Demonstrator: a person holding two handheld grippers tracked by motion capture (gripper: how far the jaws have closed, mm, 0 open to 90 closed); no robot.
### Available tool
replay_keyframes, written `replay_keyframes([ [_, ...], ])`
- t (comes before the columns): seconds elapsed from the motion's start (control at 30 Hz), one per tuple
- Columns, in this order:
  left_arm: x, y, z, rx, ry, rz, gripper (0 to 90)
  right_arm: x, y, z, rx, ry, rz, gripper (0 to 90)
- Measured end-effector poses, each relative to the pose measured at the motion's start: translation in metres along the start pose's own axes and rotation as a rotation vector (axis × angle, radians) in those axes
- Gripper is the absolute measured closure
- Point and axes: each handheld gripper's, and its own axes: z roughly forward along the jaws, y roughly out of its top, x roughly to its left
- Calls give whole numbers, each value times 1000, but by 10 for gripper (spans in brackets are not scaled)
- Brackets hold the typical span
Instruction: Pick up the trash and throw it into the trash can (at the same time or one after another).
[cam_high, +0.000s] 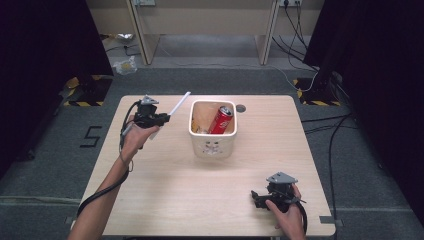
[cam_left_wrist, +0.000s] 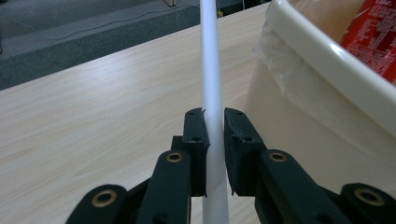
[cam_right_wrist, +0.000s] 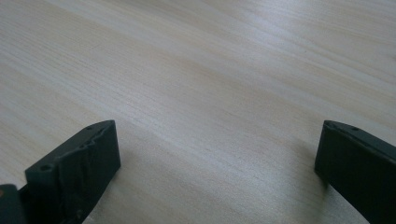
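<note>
**White tube in the left tongs, bin right next to it**

So the white tube (cam_high: 179, 103) is up off the desk (cam_high: 165, 185), pinched near its lower end between the jaws of the left tongs (cam_high: 166, 117). In the left gripper view you can see both black pads clamped tight on the tube (cam_left_wrist: 211, 93), which runs straight up between them. It angles up and away toward the far left corner of the cream bin (cam_high: 212, 131), with its tip near the rim but not over the opening as far as I can tell.

The bin already has a red can (cam_high: 220, 120) leaning inside, plus some plastic liner.

My read: this is the carry step, tube picked up and on its way to the bin. Next move probably needs the left hand to swing across so the tube is over the opening, tip it downward, then let go.

The right tongs (cam_high: 256, 196) sit low over the near right part of the desk, jaws wide apart, holding nothing.
</note>
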Motion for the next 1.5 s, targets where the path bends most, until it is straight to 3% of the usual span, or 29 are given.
replay_keyframes([
  [0.63, -22, 33, -30, -59, -50, 55, 789, 0, 0, 0, 0, 0, 0, 3],
  [1.1, -54, 57, -20, -64, -94, 110, 789, 0, 0, 0, 0, 0, 0, 3],
  [1.5, -77, 78, -7, -66, -113, 129, 789, 0, 0, 0, 0, 0, 1, 3],
])
